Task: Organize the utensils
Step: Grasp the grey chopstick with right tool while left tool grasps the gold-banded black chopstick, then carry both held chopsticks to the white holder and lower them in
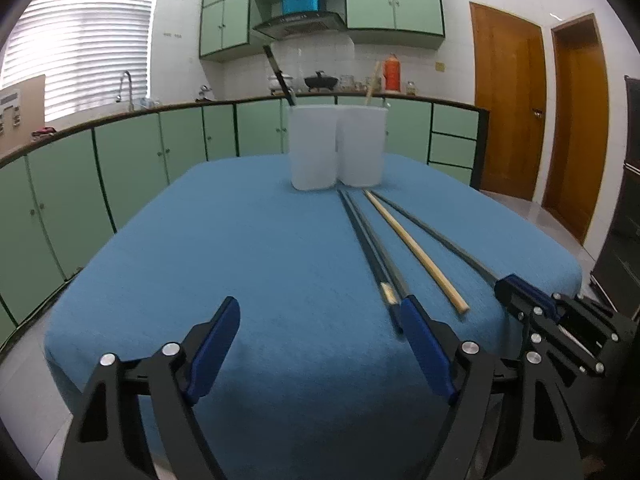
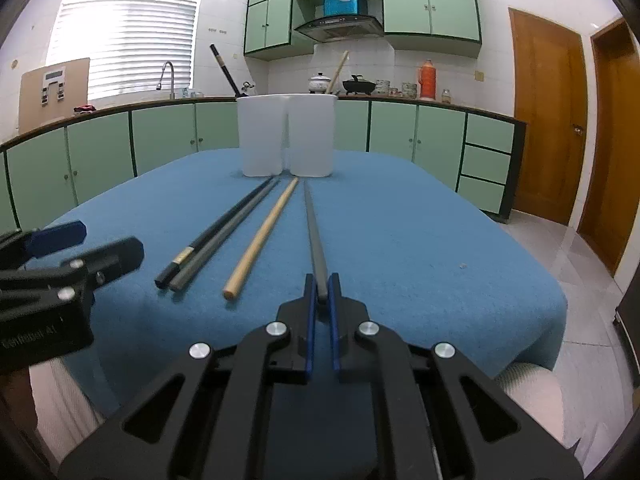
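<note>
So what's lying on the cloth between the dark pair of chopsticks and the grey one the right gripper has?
One wooden chopstick, by itself. The right wrist view shows it between the dark pair and the grey chopstick pinched in the right gripper.

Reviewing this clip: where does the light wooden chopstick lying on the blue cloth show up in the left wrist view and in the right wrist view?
Left wrist view: the light wooden chopstick runs diagonally right of centre, between the dark pair and a grey chopstick.
Right wrist view: the same chopstick lies just left of centre, left of the grey chopstick pinched in the right gripper.
Shared landmark: the white twin holder at the chopsticks' far tips.
</note>
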`<action>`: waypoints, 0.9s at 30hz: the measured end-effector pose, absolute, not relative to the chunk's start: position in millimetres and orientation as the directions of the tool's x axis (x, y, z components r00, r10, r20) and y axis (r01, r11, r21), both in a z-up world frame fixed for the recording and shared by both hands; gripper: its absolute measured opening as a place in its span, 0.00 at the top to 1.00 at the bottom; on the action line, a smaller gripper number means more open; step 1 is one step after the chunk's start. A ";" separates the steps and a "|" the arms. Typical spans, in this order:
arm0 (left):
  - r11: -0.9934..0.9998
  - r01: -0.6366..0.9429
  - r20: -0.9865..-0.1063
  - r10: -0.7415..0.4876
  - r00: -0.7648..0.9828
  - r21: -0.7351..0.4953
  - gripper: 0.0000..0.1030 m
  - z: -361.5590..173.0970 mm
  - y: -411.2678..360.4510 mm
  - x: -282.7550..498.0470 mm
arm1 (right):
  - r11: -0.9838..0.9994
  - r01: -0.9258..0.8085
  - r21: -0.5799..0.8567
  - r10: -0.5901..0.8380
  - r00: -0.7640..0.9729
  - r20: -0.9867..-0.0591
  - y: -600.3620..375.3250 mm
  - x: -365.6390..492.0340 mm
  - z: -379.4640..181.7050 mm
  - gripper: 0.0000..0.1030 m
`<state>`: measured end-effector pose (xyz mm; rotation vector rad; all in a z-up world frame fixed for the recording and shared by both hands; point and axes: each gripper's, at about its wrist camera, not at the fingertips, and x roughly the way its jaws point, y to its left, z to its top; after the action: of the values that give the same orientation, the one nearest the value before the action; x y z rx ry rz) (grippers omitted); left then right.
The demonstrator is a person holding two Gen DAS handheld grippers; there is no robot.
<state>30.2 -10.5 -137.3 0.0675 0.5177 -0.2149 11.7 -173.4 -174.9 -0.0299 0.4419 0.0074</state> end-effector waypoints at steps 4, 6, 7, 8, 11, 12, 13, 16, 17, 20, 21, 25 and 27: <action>0.971 0.237 -0.512 -0.198 0.836 0.012 0.26 -141.1 -17.6 29.9 | 1.000 -0.010 -0.026 -0.002 0.904 -0.427 -177.5 9.6 -175.9 0.95; 0.971 0.238 -0.522 -0.198 0.830 0.011 0.31 -143.0 -20.9 30.8 | 1.000 -0.011 -0.023 0.000 0.904 -0.428 -178.7 9.8 -176.4 0.95; 0.972 0.237 -0.527 -0.197 0.827 0.008 0.31 -144.1 -22.2 31.6 | 1.000 -0.011 -0.022 0.001 0.904 -0.428 -179.5 9.0 -177.1 0.95; 0.972 0.234 -0.532 -0.195 0.824 0.006 0.33 -145.1 -23.4 32.6 | 1.000 -0.011 -0.022 0.001 0.904 -0.428 -180.1 8.4 -177.7 0.95; 0.974 0.226 -0.537 -0.187 0.823 0.007 0.36 -147.1 -26.9 34.1 | 1.000 -0.011 -0.018 0.003 0.904 -0.428 -181.2 8.3 -177.8 0.95; 0.975 0.222 -0.534 -0.179 0.826 0.016 0.37 -147.6 -29.1 34.2 | 1.000 -0.011 -0.016 0.003 0.904 -0.427 -182.3 7.5 -178.4 0.95; 0.975 0.220 -0.534 -0.175 0.827 0.020 0.38 -147.8 -30.7 33.9 | 1.000 -0.011 -0.014 0.004 0.904 -0.428 -183.1 7.5 -178.4 0.95; 0.976 0.217 -0.529 -0.170 0.831 0.026 0.46 -147.8 -36.4 33.6 | 1.000 -0.012 -0.005 0.009 0.903 -0.429 -185.8 6.9 -179.1 0.95; 0.976 0.217 -0.527 -0.170 0.833 0.028 0.51 -147.8 -38.1 33.3 | 1.000 -0.013 -0.002 0.011 0.903 -0.429 -186.3 7.0 -179.0 0.95; 0.974 0.224 -0.520 -0.173 0.836 0.036 0.65 -147.3 -45.1 32.3 | 1.000 -0.017 0.004 0.017 0.904 -0.428 -187.5 5.8 -178.7 0.95; 0.973 0.229 -0.520 -0.179 0.835 0.034 0.72 -147.1 -47.5 32.2 | 1.000 -0.018 0.005 0.019 0.904 -0.427 -188.5 5.5 -178.7 0.95; 0.968 0.248 -0.521 -0.198 0.831 0.028 0.90 -146.2 -56.4 33.3 | 1.000 -0.018 0.016 0.023 0.905 -0.424 -193.3 4.0 -178.4 0.95; 0.969 0.246 -0.520 -0.194 0.832 0.033 0.92 -145.7 -57.9 33.3 | 1.000 -0.018 0.021 0.025 0.907 -0.420 -195.9 2.5 -177.7 0.95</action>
<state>33.3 -57.9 -145.7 0.0999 0.5399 -0.2333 2.5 -195.9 -177.7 0.0164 0.4338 0.0219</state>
